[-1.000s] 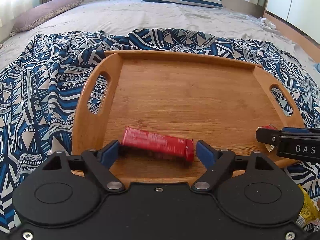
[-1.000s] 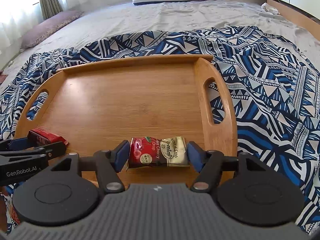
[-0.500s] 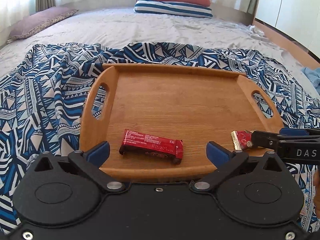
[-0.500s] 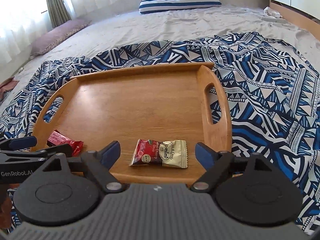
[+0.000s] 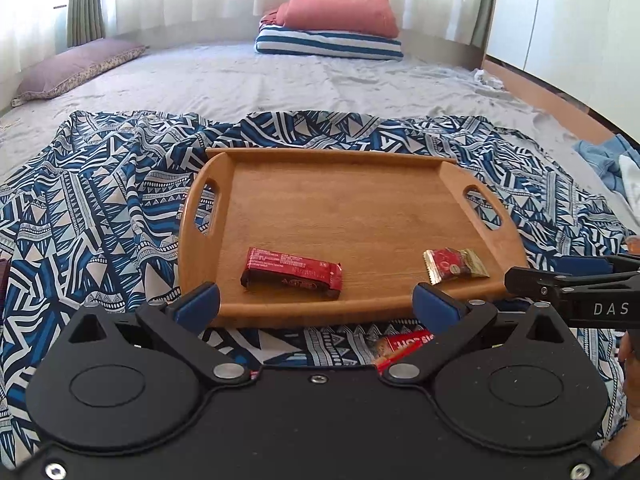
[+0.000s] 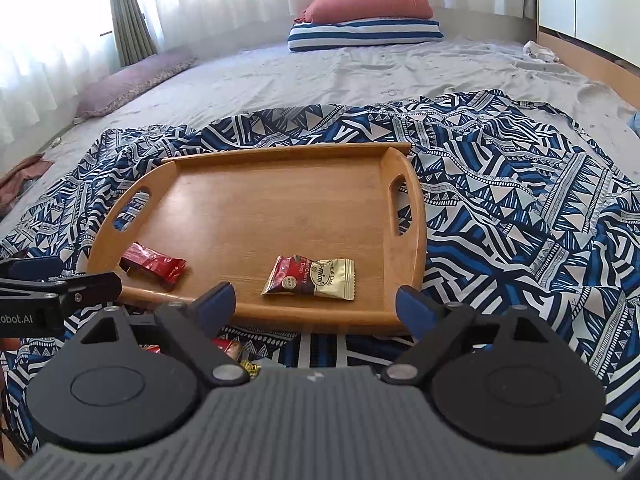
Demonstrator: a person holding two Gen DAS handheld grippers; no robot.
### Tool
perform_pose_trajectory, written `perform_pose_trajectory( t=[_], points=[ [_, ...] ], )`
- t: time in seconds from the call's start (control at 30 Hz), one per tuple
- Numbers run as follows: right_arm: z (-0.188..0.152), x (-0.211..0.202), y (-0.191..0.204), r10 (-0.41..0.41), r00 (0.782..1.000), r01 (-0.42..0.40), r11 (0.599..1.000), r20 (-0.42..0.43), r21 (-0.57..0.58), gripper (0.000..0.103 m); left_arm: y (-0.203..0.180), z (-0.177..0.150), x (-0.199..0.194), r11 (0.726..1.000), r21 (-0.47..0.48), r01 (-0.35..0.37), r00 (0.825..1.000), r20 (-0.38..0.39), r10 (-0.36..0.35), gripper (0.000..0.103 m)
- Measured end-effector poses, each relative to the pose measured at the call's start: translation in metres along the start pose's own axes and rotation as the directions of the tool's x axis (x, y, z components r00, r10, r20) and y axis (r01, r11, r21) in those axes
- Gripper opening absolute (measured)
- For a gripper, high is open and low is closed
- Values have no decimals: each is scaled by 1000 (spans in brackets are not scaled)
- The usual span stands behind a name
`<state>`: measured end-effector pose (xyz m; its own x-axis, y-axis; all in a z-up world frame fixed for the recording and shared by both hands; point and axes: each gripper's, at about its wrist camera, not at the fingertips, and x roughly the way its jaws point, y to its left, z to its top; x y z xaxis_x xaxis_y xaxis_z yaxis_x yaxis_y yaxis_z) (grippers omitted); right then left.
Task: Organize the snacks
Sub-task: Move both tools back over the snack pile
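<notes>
A wooden tray (image 5: 340, 200) (image 6: 280, 184) lies on a blue patterned cloth. On its near part lie a red snack bar (image 5: 292, 268) (image 6: 154, 264) and a red-and-gold candy packet (image 5: 456, 265) (image 6: 310, 278). My left gripper (image 5: 316, 306) stands open before the tray's near edge, the bar beyond its fingertips and untouched. My right gripper (image 6: 316, 306) is still opening, its jaws wide with nothing between them; the packet lies past them on the tray. More wrapped snacks (image 5: 404, 344) (image 6: 232, 354) lie on the cloth under the grippers, partly hidden.
The patterned cloth (image 5: 100, 208) (image 6: 520, 200) covers the near half of a grey bed. Pillows (image 5: 332, 28) (image 6: 368, 16) lie at the far end, a purple cushion (image 5: 76, 66) at far left. A wooden bed edge (image 6: 592, 64) and clothing (image 5: 604, 160) are at right.
Both grippers let go of their snacks, opened wide and drew back and up from the tray. The bar and the packet stay lying on the tray.
</notes>
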<state>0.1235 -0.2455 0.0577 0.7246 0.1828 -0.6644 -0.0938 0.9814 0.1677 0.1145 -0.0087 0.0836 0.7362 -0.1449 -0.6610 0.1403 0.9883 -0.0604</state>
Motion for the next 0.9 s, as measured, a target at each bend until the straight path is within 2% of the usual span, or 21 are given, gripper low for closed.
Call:
perform_pose_trajectory(
  t=[0.43,0.8,0.9],
  points=[
    [-32,-37,-4,11,998,-8,999,60,-47,103,0,-38,-35,999,-11,36,999,40,-36,103],
    [-62,-45,-3,-21,996,31,992,83,-121,103,-3,-71,-48,999,36,40,997,63,-42,103],
    [-70,-46,-3,-33,996,45,990,85,-136,103,-2,-80,-49,998,30,59,996,72,-61,103]
  ],
)
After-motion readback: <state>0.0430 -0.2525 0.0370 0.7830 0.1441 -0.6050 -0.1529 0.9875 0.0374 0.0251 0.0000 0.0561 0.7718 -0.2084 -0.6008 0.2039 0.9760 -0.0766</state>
